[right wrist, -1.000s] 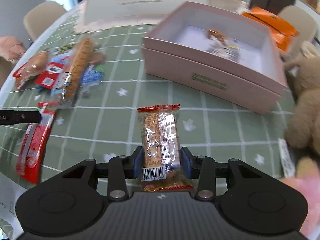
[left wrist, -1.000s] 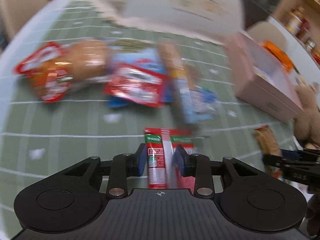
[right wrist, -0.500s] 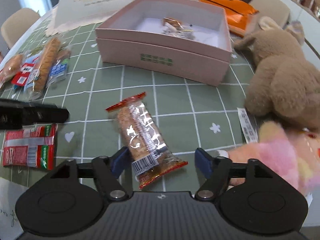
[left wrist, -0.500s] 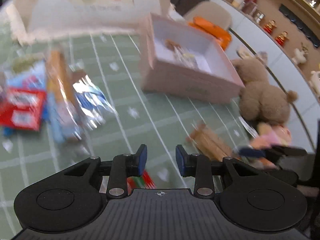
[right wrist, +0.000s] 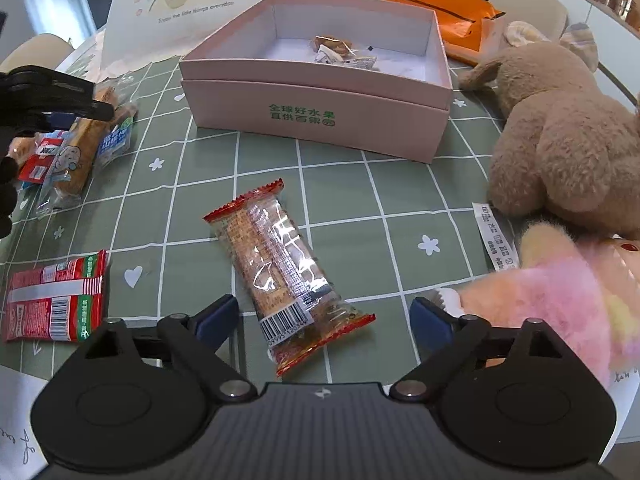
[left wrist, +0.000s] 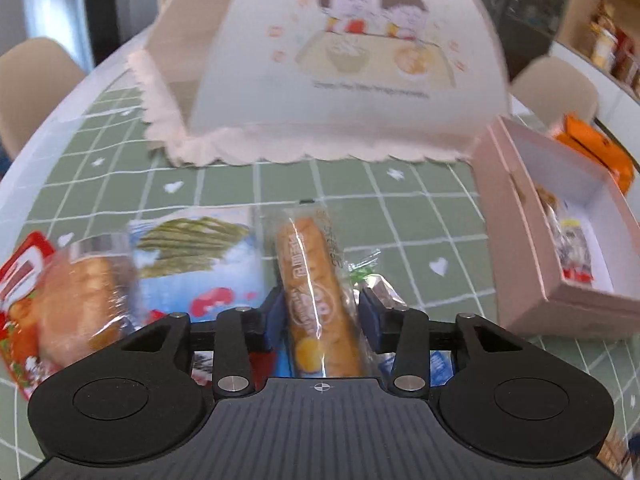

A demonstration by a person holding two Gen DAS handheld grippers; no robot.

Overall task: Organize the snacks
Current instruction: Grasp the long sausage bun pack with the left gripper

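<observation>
Bread stick (left wrist: 316, 292) between left claw (left wrist: 320, 316) pads — right claw (right wrist: 324, 318) agape over wafer pack (right wrist: 280, 268).

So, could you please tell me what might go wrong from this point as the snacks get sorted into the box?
1. The left gripper straddles the long orange snack, which lies on other packets; closing may catch the clear wrapper beside it too.
2. The pink box has tall walls; a low carry could hit one.
3. The right gripper is open over the biscuit pack, which lies skewed and may twist when gripped.
</observation>
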